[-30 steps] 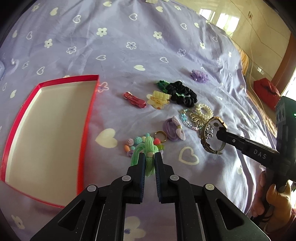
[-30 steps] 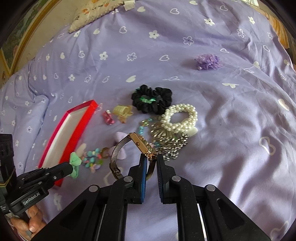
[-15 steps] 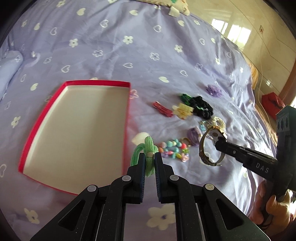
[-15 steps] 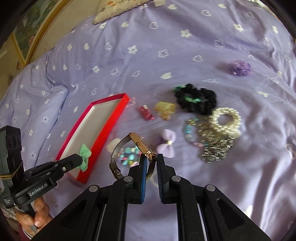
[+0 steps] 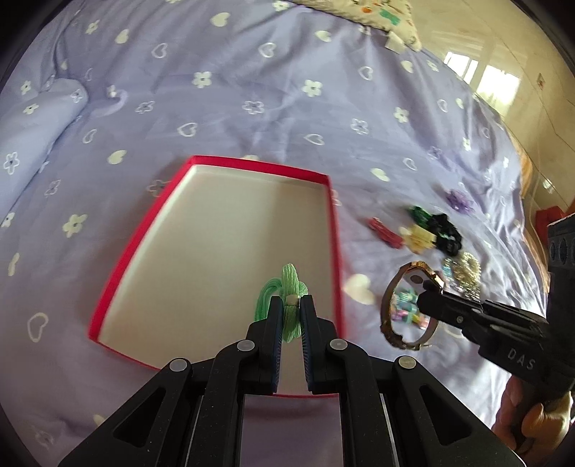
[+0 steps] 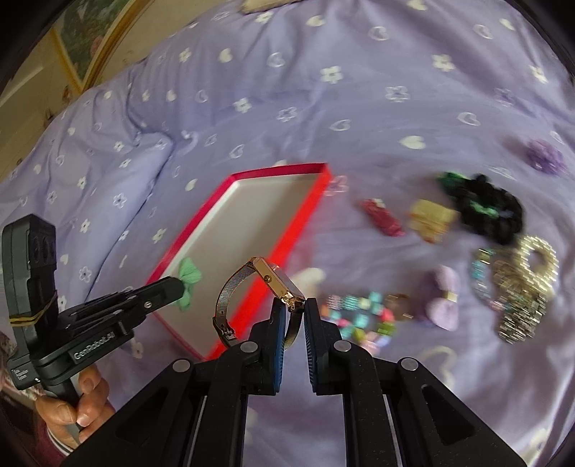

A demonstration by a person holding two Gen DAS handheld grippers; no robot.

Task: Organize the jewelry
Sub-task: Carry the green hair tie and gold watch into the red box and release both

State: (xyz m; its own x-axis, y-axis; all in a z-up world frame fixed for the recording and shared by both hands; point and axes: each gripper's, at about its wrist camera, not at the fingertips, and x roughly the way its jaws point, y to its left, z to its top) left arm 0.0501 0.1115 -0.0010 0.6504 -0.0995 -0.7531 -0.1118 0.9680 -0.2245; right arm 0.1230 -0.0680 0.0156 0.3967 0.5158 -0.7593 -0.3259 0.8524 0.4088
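Purple bedspread with white hearts and flowers fills both views. Patterned pillow at top edge, left wrist view. Framed picture, possibly painting, upper left, right wrist view. Tiled floor upper right.

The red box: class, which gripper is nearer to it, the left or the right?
Left. The left gripper holds a green hair tie over the red box. The right gripper, holding a gold watch, sits just outside the box's right wall.
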